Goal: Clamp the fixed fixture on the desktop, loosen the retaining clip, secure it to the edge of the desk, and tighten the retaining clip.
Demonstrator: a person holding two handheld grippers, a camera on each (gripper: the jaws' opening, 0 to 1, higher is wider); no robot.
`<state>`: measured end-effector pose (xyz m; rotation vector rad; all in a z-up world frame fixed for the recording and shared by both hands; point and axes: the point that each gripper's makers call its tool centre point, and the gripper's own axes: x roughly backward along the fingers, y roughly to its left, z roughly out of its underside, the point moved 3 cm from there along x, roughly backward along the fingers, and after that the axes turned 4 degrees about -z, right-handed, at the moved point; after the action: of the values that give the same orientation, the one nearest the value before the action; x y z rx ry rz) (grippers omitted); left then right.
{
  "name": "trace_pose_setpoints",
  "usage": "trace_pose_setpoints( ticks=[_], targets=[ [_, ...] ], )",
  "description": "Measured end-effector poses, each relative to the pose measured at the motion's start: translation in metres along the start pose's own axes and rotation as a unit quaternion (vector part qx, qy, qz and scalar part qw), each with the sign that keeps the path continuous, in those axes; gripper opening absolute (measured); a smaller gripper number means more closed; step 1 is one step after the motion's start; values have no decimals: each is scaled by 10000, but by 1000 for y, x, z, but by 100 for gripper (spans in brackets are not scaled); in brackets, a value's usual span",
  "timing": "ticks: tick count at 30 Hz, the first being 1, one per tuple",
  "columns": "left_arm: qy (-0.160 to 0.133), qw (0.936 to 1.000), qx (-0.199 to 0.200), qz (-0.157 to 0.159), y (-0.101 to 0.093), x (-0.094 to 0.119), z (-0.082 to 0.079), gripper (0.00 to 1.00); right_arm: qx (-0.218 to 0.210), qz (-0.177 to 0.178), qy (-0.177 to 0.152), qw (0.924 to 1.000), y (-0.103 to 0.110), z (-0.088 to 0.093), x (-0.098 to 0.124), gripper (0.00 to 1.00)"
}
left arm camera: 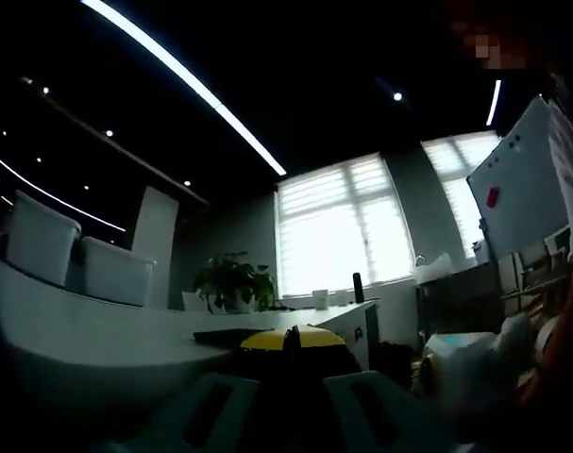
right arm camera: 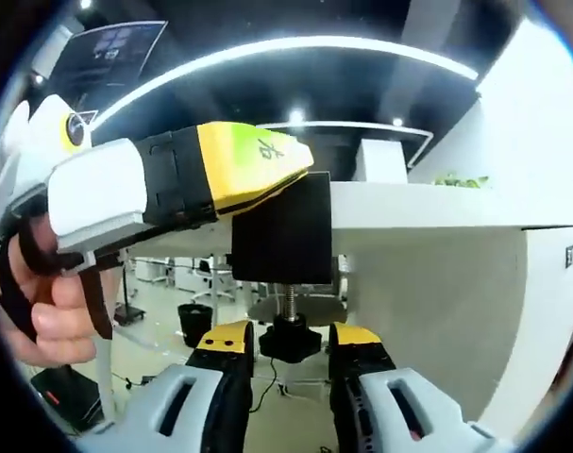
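In the right gripper view, the black fixture (right arm camera: 281, 231) hangs on the edge of the white desk (right arm camera: 428, 206). Its threaded screw (right arm camera: 289, 300) points down to a black retaining knob (right arm camera: 289, 340). My left gripper (right arm camera: 253, 160), held by a hand (right arm camera: 50, 326), comes in from the left, its yellow jaw pressed on the fixture's top. My right gripper (right arm camera: 289, 342) is open below, one yellow tip on each side of the knob with small gaps. In the left gripper view, my left gripper (left arm camera: 292, 340) has its yellow tips close together on a dark part at the desk (left arm camera: 97, 340) edge.
White chairs (left arm camera: 41, 241), a potted plant (left arm camera: 234, 281) and bright windows (left arm camera: 338, 231) lie beyond the desk. A whiteboard (left arm camera: 522, 189) and a person (left arm camera: 560, 330) are at the right. Under the desk there is open floor with a dark bin (right arm camera: 193, 321). The white desk side panel (right arm camera: 456, 311) stands right of the knob.
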<state>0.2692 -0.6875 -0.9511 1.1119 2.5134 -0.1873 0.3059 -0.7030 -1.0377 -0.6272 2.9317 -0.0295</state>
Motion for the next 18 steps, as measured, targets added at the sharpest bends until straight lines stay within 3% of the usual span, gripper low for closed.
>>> trace_pose_setpoints(
  ticks=[5,8,12,18],
  targets=[
    [-28,10000,-29,-10,-1,1,0,2,71,-125,-74,9999,-1,2,1,25],
    [-34,10000,-74,8,-2,3,0,2,330,-638,-241,9971,2,2,0,25],
    [44,9997,-221,26,-3,1,3,2,345,-1257,-272,9911,-3,3,-1,25],
    [72,9998,-199,7,-3,2,3,2,307,-2301,-115,9726,-5,1,-6,25]
  ],
)
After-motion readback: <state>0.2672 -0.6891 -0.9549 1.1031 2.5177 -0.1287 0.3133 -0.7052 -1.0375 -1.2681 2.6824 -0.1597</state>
